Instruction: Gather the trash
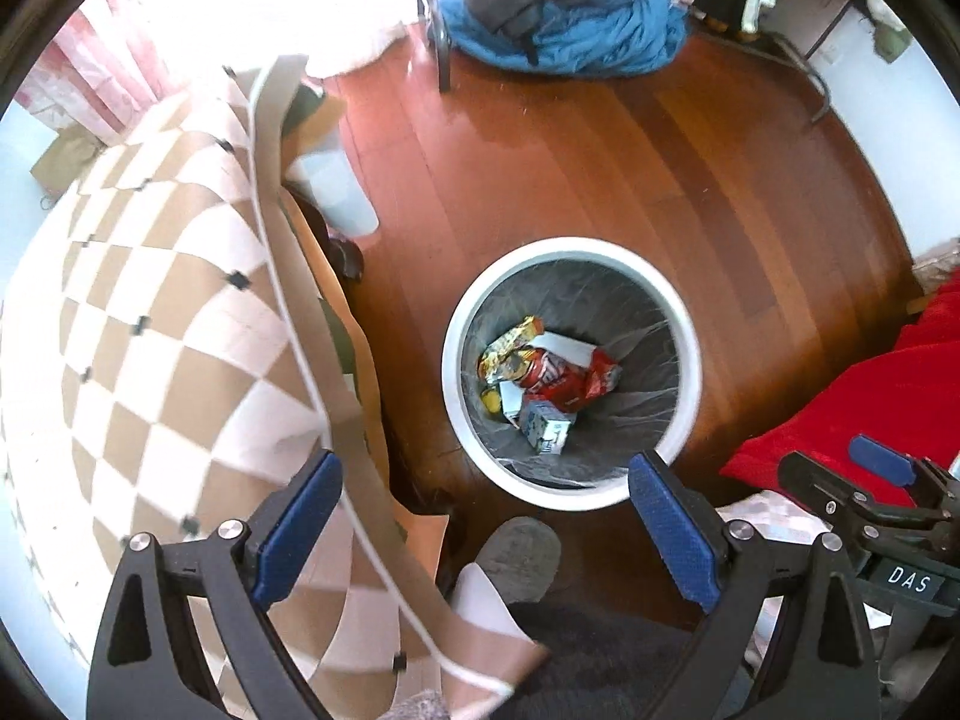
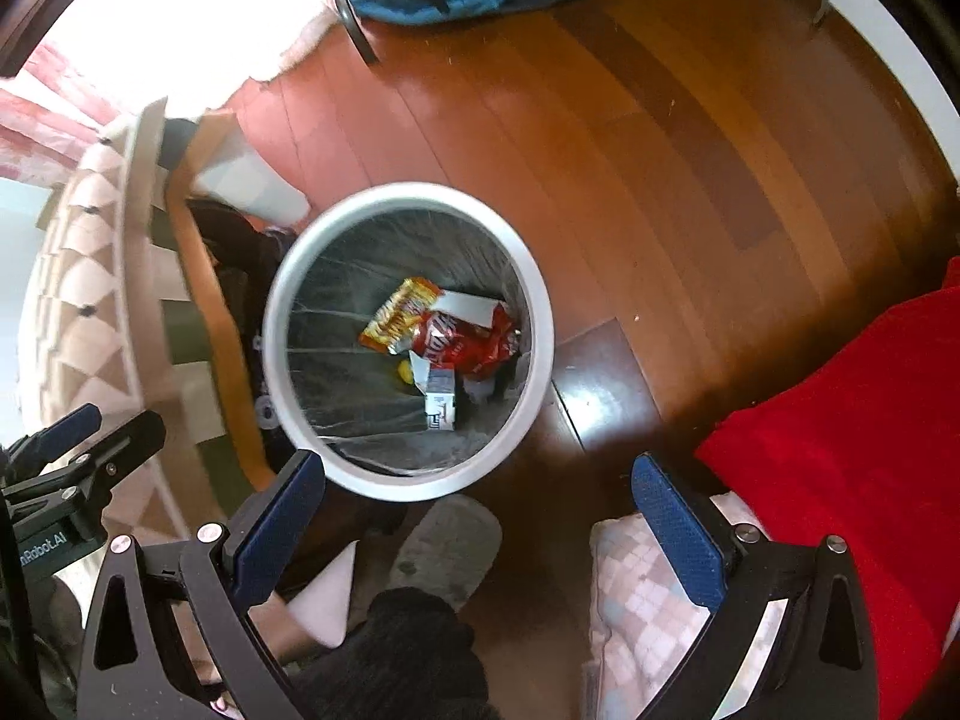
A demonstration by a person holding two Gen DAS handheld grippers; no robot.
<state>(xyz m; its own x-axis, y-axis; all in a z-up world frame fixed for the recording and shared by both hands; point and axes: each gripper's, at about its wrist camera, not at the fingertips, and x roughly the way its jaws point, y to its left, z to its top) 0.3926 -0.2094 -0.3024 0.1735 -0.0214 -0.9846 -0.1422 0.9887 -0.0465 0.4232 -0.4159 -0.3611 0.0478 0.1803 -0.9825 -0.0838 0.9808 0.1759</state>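
The white-rimmed trash bin (image 1: 571,373) stands on the wooden floor (image 1: 630,168) at centre frame, lined with a grey bag; inside lie a red snack wrapper (image 1: 555,381), a yellow wrapper (image 1: 507,348) and what looks like a small carton (image 1: 543,429). Both the left tongs (image 1: 486,531) and right tongs (image 2: 477,531) gape wide, holding nothing. A checkered cloth (image 1: 150,330) fills the left, a red blanket (image 1: 858,408) the right.

A round white-rimmed plastic bin with a grey liner (image 1: 570,252) stands on the reddish-brown wooden plank floor (image 1: 600,138) — inside it lie crumpled red and yellow snack wrappers (image 1: 543,369) and a small blue-white carton (image 1: 543,429). A checkered beige-and-white tablecloth (image 1: 138,312) lies to its left, a red blanket (image 1: 870,396) to its right, and a heap of blue and grey clothing (image 1: 564,18) beyond it.
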